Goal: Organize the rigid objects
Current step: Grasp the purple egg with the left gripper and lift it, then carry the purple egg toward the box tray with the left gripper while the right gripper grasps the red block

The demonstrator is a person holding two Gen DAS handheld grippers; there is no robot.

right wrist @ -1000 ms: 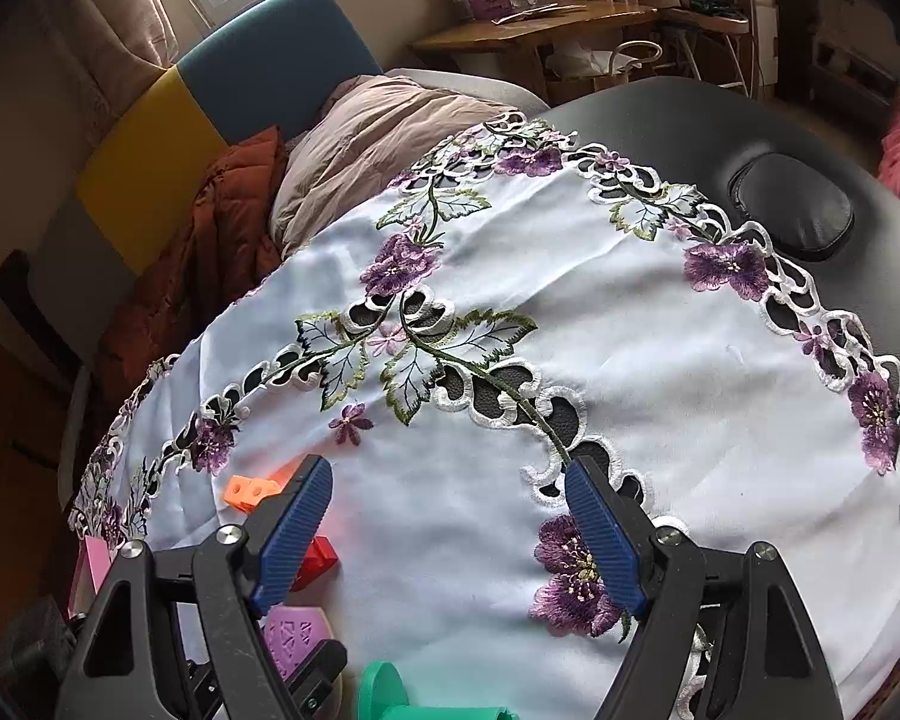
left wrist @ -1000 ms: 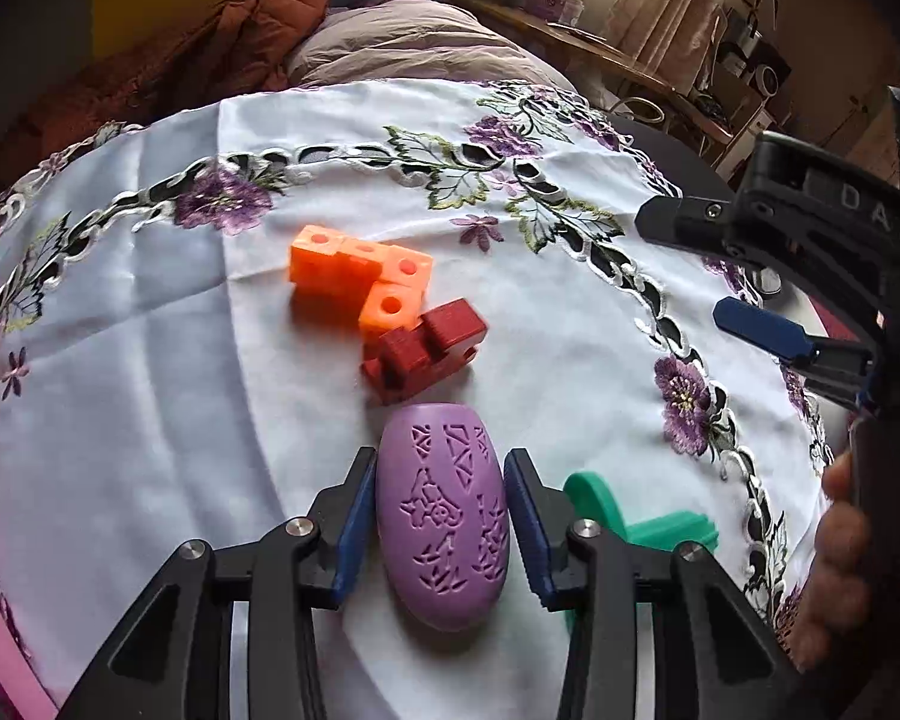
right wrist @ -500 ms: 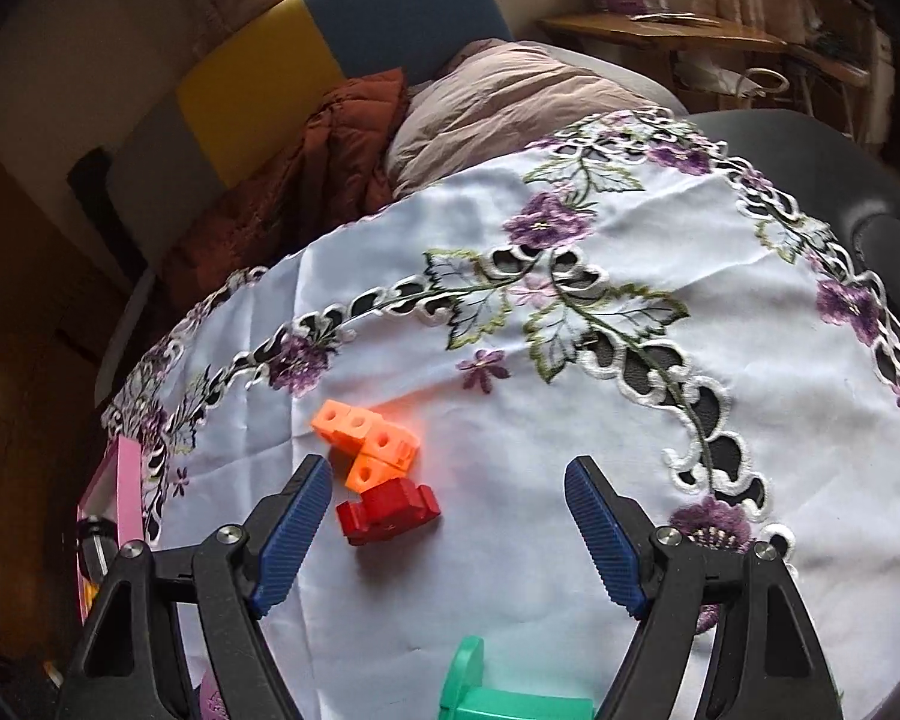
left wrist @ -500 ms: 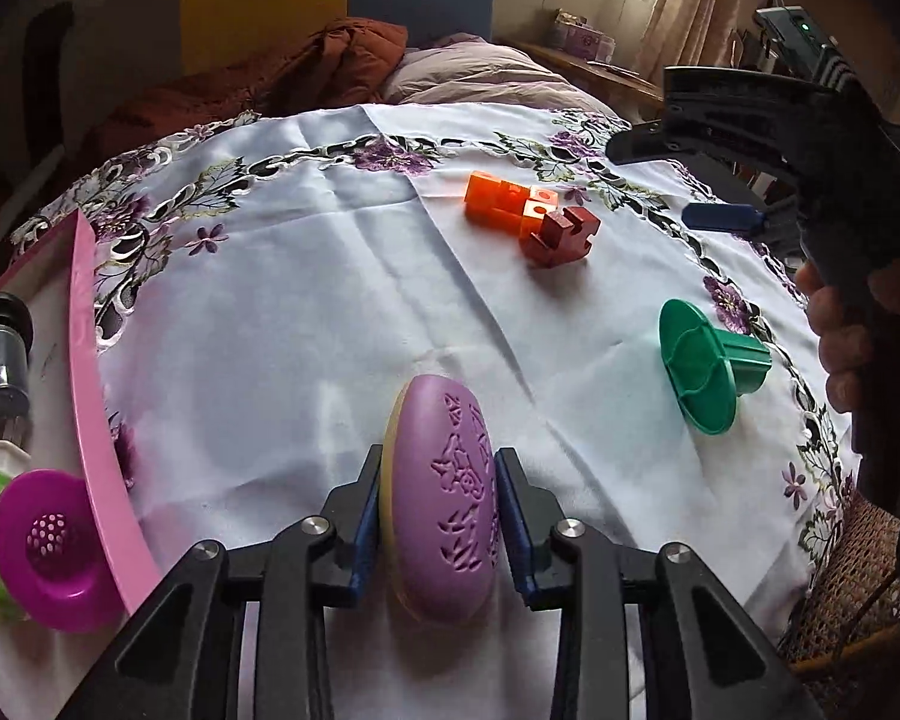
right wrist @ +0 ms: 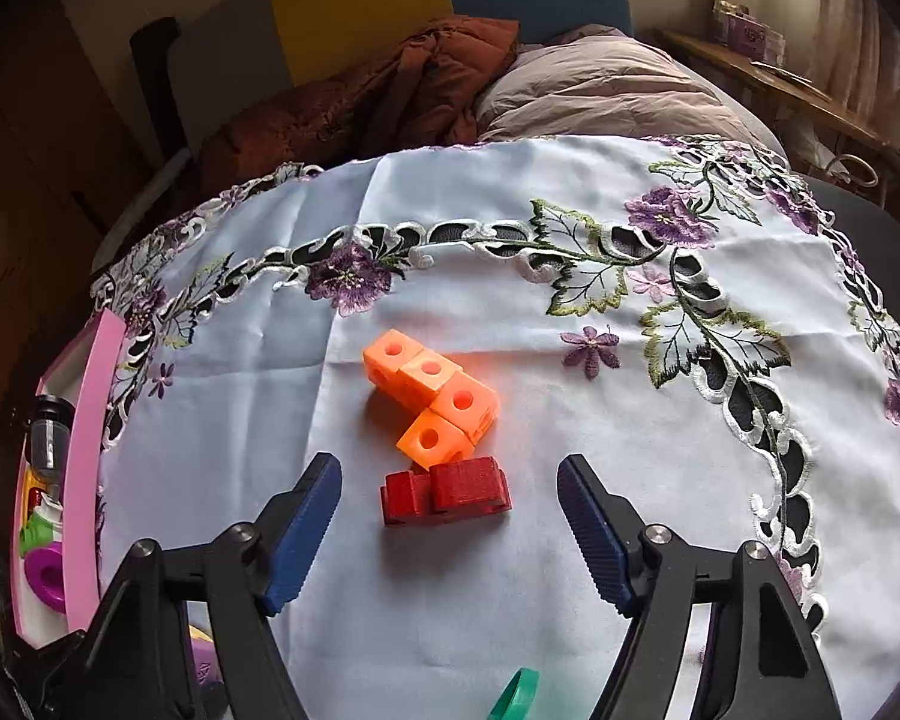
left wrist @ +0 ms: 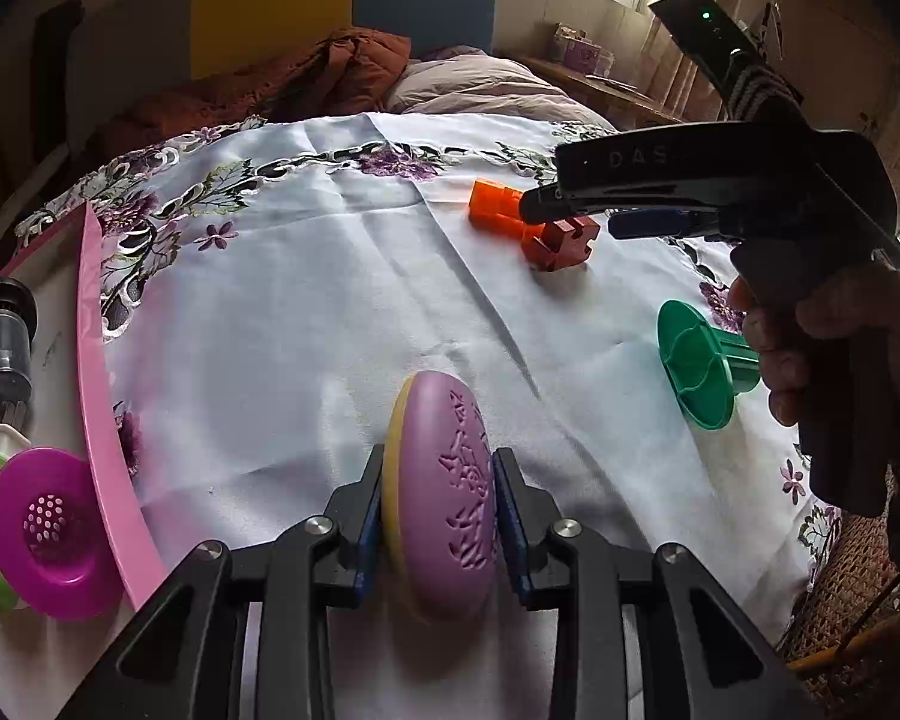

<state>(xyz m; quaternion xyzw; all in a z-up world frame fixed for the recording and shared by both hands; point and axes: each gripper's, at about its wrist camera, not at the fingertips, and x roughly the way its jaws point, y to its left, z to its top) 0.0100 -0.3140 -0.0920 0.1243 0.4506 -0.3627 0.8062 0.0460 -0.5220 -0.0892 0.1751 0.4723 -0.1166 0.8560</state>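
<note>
Near the tablecloth's (left wrist: 306, 324) front edge: purple oval (left wrist: 444, 492), clamped edgewise in left gripper (left wrist: 439, 516) (probably light, smooth); right gripper (right wrist: 450, 531), fingers apart, straddles red block (right wrist: 447, 491) — grip its flat sides.

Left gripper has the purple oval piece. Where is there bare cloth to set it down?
Bare cloth lies between the pink tray and the blocks. It is crowded on the far side, where the right gripper hangs open by the red block, orange blocks and green piece.

Matt plastic blocks (right wrist: 432, 399), embroidered cloth (right wrist: 510, 570) (slightly creased)
</note>
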